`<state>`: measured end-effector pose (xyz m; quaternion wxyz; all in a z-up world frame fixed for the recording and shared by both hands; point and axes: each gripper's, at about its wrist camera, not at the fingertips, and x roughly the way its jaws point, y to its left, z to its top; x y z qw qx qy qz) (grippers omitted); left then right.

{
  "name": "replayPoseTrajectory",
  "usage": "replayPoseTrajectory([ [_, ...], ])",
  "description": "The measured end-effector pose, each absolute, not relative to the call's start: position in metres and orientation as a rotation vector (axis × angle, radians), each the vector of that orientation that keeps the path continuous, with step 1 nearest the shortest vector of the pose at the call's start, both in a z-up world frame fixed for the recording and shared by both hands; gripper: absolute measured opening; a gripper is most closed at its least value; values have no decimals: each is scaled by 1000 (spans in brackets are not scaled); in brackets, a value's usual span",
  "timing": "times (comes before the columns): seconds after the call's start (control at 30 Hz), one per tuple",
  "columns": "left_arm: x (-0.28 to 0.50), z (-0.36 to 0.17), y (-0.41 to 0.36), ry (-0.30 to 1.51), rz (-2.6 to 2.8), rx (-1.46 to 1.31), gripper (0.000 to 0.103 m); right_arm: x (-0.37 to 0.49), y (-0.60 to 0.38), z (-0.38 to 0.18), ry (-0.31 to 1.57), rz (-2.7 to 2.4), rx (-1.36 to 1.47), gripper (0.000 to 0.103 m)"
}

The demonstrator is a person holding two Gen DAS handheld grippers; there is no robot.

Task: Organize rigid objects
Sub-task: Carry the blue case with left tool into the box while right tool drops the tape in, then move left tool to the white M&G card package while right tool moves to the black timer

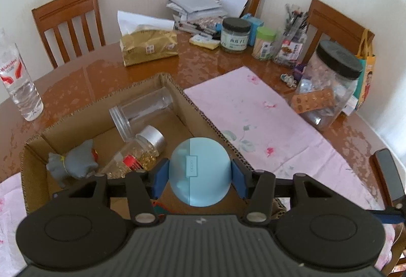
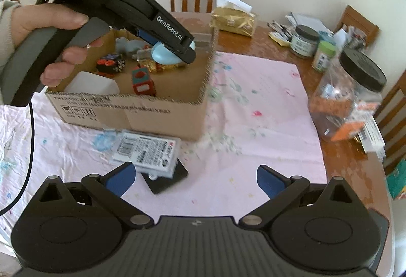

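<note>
my left gripper [image 1: 200, 174] is clamped on the pale blue round case [image 1: 200, 170], its blue pads pressing the sides at three and nine o'clock, the seam and little latch running up toward twelve. i am holding it above the cardboard box [image 1: 106, 99], near the box's right wall; in the right wrist view the case [image 2: 162, 56] hangs just over the box interior, clear of the things below. so the drop lies straight down, and my left hand [image 2: 50, 30] is the one placed for it.

the case looks like smooth matte plastic, domed, likely to roll if it lands on its curve. beneath and toward ten o'clock lie a clear jar [image 1: 142, 112] on its side with its open mouth toward me, a silver-capped bottle [image 1: 137, 152] of golden capsules, and a grey figurine [image 1: 73, 165]. all are hard and slick.

my right gripper [image 2: 195, 181] has its jaws apart and holds nothing. just ahead at eleven o'clock, on the pink floral cloth [image 2: 266, 124], lies a flat clear packet [image 2: 148, 152] with a barcode label, its long axis slanting from ten to four, resting partly on a black tile [image 2: 167, 181]. i judge that one mine to take next.
</note>
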<state>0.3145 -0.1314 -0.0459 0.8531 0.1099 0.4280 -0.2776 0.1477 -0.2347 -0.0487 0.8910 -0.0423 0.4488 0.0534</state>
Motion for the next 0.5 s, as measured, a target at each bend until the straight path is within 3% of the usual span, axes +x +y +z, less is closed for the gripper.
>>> replayPoseTrajectory([
  [0.13, 319, -56, -135, 911, -566, 240, 52, 143, -244, -50, 937, 86, -84, 103],
  [0.2, 319, -55, -136, 896, -551, 232, 58, 142, -248, -50, 938, 82, -78, 103],
  [0.27, 319, -50, -136, 882, -529, 224, 90, 141, -250, -51, 943, 81, -80, 103],
  [0.5, 304, -20, -126, 798, -524, 205, 95, 143, -250, -55, 945, 79, -96, 103],
])
